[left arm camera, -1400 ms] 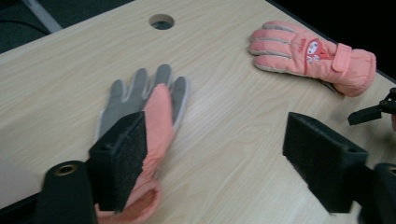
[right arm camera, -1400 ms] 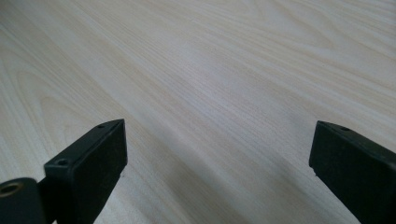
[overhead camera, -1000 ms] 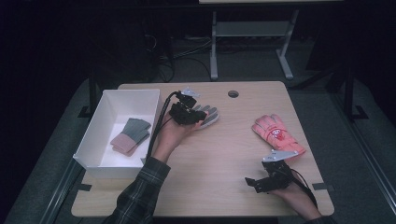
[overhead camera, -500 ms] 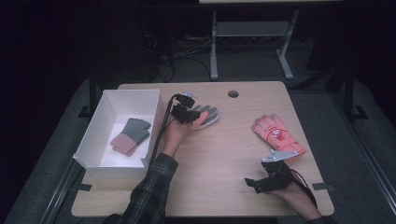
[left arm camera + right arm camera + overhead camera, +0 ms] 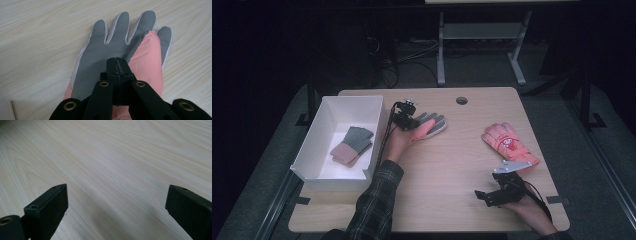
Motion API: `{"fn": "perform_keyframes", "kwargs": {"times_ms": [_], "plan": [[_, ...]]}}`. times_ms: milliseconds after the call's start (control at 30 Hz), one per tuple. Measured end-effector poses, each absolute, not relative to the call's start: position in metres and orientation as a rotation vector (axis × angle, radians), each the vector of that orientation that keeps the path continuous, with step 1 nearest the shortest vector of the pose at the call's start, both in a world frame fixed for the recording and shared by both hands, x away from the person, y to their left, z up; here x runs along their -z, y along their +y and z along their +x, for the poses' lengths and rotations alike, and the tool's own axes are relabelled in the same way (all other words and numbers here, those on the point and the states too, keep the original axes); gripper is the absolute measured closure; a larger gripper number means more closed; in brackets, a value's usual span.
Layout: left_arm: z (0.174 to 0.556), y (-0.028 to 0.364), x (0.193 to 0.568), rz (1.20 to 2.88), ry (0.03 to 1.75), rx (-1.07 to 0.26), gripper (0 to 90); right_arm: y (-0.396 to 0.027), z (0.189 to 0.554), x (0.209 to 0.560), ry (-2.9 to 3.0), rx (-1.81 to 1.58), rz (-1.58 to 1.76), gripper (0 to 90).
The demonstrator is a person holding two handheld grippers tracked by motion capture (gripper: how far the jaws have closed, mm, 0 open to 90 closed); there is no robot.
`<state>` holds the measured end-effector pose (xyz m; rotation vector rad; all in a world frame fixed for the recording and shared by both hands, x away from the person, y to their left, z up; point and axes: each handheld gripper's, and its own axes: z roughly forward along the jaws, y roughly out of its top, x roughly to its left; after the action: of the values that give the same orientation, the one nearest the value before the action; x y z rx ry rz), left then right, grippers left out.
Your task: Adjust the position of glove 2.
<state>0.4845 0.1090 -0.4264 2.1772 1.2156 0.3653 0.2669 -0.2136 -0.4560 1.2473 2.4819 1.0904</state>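
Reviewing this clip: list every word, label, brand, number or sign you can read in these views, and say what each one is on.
No text can be read in any view.
Salmon-pink padded glove on the light wooden table: a small white and red patch on its back, too small and blurred to read.
Grey-palmed glove with white edging, shut in the left gripper: no print.
White rectangular bin and the folded grey and pink gloves inside it: no markings visible.

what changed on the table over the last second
The left gripper, shut on the grey-palmed pink glove, slid slightly away from the white box. The right gripper stayed open and resting; the red-pink ski glove and the folded gloves stayed put.
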Motion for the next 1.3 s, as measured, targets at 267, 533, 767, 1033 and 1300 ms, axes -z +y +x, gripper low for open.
{"fn": "perform_keyframes", "kwargs": {"times_ms": [267, 533, 767, 1033, 1300], "plan": [[0.478, 0.099, 0.427, 2.194, 1.171, -0.279, 89.7, -0.213, 0.267, 0.456, 2.482, -1.091, 1.248, 4.4], [0.464, 0.079, 0.428, 2.206, 1.088, -0.197, 89.7, -0.213, 0.267, 0.456, 2.484, -1.090, 1.238, 4.4], [0.446, 0.057, 0.427, 2.226, 0.986, -0.137, 89.7, -0.212, 0.266, 0.456, 2.481, -1.096, 1.242, 4.4], [0.455, 0.084, 0.414, 2.221, 1.057, -0.265, 89.6, -0.212, 0.267, 0.456, 2.486, -1.087, 1.238, 4.4], [0.453, 0.095, 0.433, 2.251, 1.108, -0.227, 89.6, -0.212, 0.267, 0.456, 2.489, -1.081, 1.242, 4.4]]}}
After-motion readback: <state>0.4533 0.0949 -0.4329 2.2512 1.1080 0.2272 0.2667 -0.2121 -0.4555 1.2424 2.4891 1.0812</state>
